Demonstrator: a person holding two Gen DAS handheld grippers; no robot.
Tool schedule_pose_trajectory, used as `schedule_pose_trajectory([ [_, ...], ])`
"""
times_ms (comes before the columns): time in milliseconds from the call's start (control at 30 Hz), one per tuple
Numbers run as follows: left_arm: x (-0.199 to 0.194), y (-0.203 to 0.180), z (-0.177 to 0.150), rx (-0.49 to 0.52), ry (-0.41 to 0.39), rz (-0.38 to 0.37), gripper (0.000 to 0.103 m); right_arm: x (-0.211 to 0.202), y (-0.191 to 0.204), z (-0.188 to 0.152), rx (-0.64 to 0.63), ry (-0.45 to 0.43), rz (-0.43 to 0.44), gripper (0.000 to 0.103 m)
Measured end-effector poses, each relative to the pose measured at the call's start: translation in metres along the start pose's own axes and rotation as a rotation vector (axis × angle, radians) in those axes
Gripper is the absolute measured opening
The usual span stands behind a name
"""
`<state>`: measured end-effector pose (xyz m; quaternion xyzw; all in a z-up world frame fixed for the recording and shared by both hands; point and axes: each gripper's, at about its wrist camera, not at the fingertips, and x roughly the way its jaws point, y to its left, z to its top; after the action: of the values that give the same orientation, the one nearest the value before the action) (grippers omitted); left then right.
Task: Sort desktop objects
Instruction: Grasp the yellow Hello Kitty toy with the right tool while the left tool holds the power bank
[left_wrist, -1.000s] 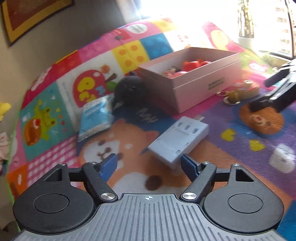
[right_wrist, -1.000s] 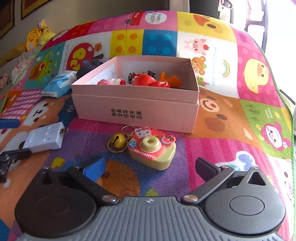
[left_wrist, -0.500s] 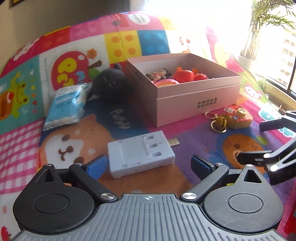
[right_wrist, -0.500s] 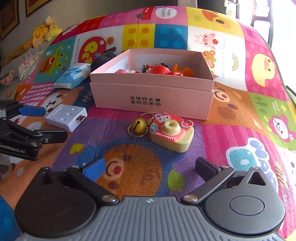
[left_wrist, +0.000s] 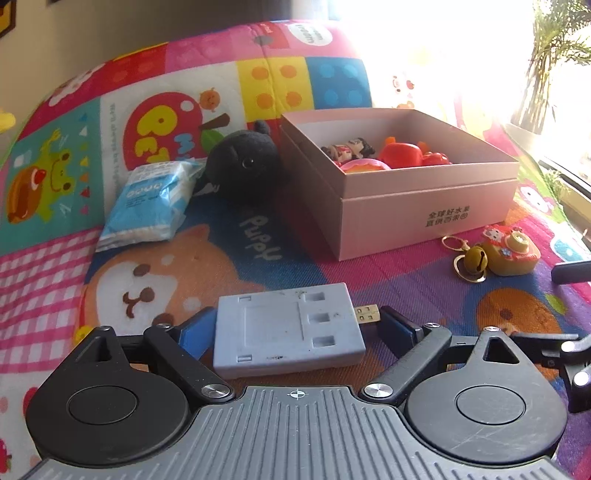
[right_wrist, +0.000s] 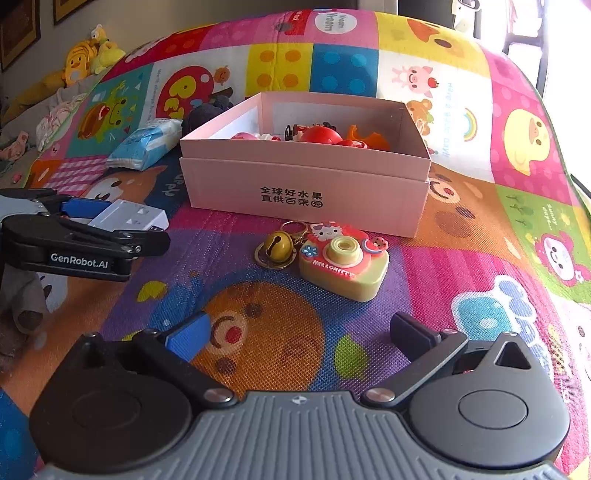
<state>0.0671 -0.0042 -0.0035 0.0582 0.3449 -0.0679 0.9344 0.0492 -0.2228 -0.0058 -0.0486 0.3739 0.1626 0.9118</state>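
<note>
Grey USB adapter block (left_wrist: 288, 334) is framed between the spread fingers of the left gripper (left_wrist: 295, 328), flat on the cartoon play mat (left_wrist: 221, 236).

Left jaws are seen apart, blue pad just beside the block's left end, other finger near its gold plug; contact cannot be told. Right gripper (right_wrist: 299, 332) is held wide apart over the mat, nothing between. Hello Kitty camera keychain (right_wrist: 343, 260) with brass bell (right_wrist: 277, 244) is seen just before the pink box (right_wrist: 306, 184) of toys. Tissue pack (left_wrist: 151, 201) and black plush (left_wrist: 243, 166) are set left of the box.

Matt pink cardboard box (right_wrist: 306, 184), glossy brass-coloured bell (right_wrist: 277, 244), fuzzy black plush (left_wrist: 242, 164)
</note>
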Motion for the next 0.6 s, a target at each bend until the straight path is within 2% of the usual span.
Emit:
schedule_pose_trajectory([
  [100,-0.016,0.003,-0.014,0.012,-0.002,-0.009,0.096,-0.004,-0.004,0.002,-0.01,-0.009,0.032,0.103],
  [167,-0.023,0.007,-0.021,-0.004,0.002,-0.026,0.096,-0.009,-0.008,0.007,-0.031,-0.056,-0.01,0.102],
  [200,-0.025,0.009,-0.023,-0.019,0.003,-0.032,0.096,-0.01,-0.009,0.011,-0.044,-0.075,-0.032,0.098],
  [233,-0.026,0.011,-0.024,-0.034,-0.001,-0.035,0.096,-0.009,-0.012,0.016,-0.049,-0.08,-0.036,0.095],
  [333,-0.025,0.013,-0.024,-0.056,-0.003,-0.031,0.097,-0.001,-0.018,0.028,-0.033,-0.084,0.002,0.095],
  [400,-0.026,0.012,-0.025,-0.05,-0.008,-0.033,0.098,0.007,-0.016,0.032,-0.05,-0.095,-0.011,0.094],
  [467,-0.027,0.011,-0.025,-0.045,-0.015,-0.033,0.099,0.016,-0.011,0.035,-0.096,-0.09,-0.032,0.087],
  [567,-0.028,0.011,-0.026,-0.049,-0.02,-0.038,0.1,0.022,-0.012,0.037,-0.088,-0.063,-0.023,0.076],
  [600,-0.027,0.012,-0.025,-0.056,-0.018,-0.041,0.1,0.022,-0.012,0.036,-0.086,-0.055,-0.014,0.066],
])
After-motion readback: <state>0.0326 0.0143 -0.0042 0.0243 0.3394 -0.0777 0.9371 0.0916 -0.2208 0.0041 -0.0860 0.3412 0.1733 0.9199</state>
